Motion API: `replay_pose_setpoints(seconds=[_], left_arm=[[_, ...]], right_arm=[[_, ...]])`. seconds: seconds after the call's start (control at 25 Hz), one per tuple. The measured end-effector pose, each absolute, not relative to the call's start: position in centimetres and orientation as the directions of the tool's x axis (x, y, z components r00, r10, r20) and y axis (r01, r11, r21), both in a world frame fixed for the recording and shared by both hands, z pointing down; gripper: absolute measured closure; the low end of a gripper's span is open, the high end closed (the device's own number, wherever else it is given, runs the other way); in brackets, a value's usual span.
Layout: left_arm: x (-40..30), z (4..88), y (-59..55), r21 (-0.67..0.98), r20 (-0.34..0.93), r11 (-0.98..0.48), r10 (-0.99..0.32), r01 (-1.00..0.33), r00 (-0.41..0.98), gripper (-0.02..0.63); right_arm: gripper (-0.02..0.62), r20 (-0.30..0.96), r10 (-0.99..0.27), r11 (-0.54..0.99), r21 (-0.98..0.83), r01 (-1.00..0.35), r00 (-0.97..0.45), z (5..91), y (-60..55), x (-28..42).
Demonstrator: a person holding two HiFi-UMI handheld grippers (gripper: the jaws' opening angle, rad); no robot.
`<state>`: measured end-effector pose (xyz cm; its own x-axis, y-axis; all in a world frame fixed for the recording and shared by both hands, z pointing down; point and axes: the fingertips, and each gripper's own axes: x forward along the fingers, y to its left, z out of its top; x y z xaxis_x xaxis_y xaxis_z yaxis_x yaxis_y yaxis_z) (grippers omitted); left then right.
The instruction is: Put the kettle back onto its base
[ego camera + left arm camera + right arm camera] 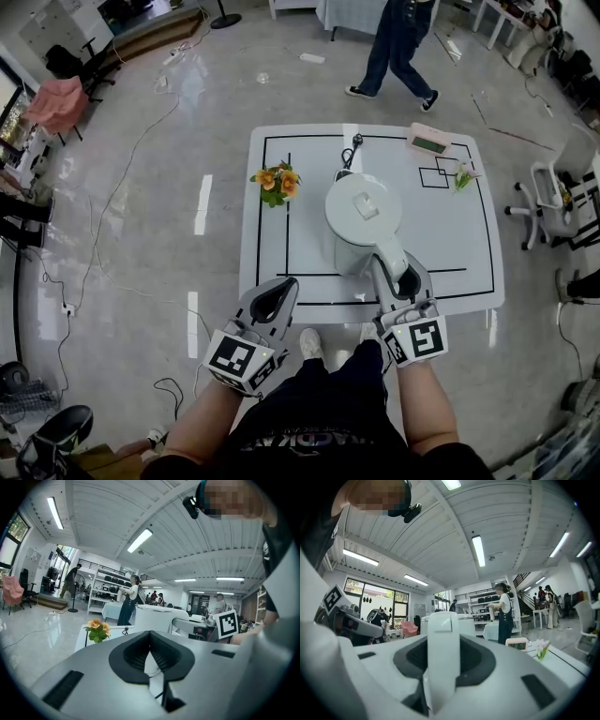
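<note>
My right claw (443,660) is clamped on the handle (389,255) of the white kettle (361,208). The kettle is over the middle of the surface (469,272), with a black cord (352,147) just behind it. I can't make out the base under its body. My left claw (150,641) is pinched together and empty, near the front edge. I'd keep the kettle upright, centre it over the base, and lower it straight down before letting go.
</note>
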<state>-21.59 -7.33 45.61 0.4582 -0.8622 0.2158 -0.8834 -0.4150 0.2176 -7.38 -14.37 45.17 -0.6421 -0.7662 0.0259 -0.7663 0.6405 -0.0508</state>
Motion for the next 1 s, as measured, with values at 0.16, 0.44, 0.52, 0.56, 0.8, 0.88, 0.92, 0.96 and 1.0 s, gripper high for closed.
replay_pose_setpoints(seconds=[0.16, 0.44, 0.52, 0.56, 0.8, 0.88, 0.92, 0.96, 1.0], left_arm=[[-21.6, 45.7, -7.4, 0.215, 0.218, -0.417, -0.861, -0.883, 0.46, 0.601], [-21.1, 45.8, -7.5, 0.217, 0.211, -0.43, -0.856, -0.876, 0.472, 0.601], [-21.0, 45.8, -7.5, 0.22, 0.208, -0.434, -0.854, -0.873, 0.477, 0.601], [-21.0, 45.7, -7.5, 0.224, 0.206, -0.436, -0.853, -0.872, 0.479, 0.601], [-20.7, 45.6, -7.5, 0.23, 0.192, -0.459, -0.843, -0.858, 0.502, 0.601], [-20.5, 45.5, -7.6, 0.231, 0.186, -0.469, -0.839, -0.852, 0.512, 0.601], [-20.4, 45.4, -7.6, 0.231, 0.183, -0.474, -0.837, -0.85, 0.517, 0.601], [-20.3, 45.4, -7.6, 0.231, 0.179, -0.48, -0.834, -0.846, 0.522, 0.601], [-20.1, 45.3, -7.6, 0.232, 0.176, -0.486, -0.831, -0.843, 0.527, 0.601]], right_arm=[[0.468, 0.02, -0.765, 0.642, -0.055, -0.765, -0.643, 45.2, -14.6, -7.5], [0.468, 0.034, -0.751, 0.658, -0.043, -0.752, -0.659, 45.8, -15.0, -8.0], [0.466, 0.043, -0.747, 0.661, -0.044, -0.749, -0.663, 45.9, -14.9, -7.9], [0.466, 0.049, -0.747, 0.662, -0.048, -0.748, -0.663, 46.0, -14.8, -7.8], [0.463, 0.095, -0.742, 0.662, -0.045, -0.748, -0.663, 46.4, -14.4, -7.8], [0.463, 0.111, -0.742, 0.661, -0.041, -0.749, -0.661, 46.5, -14.4, -7.8], [0.453, 0.116, -0.742, 0.661, -0.038, -0.75, -0.66, 46.5, -14.3, -7.8], [0.433, 0.119, -0.742, 0.661, -0.034, -0.749, -0.66, 46.4, -14.2, -7.8], [0.423, 0.123, -0.741, 0.662, -0.031, -0.749, -0.66, 46.4, -14.0, -7.7]])
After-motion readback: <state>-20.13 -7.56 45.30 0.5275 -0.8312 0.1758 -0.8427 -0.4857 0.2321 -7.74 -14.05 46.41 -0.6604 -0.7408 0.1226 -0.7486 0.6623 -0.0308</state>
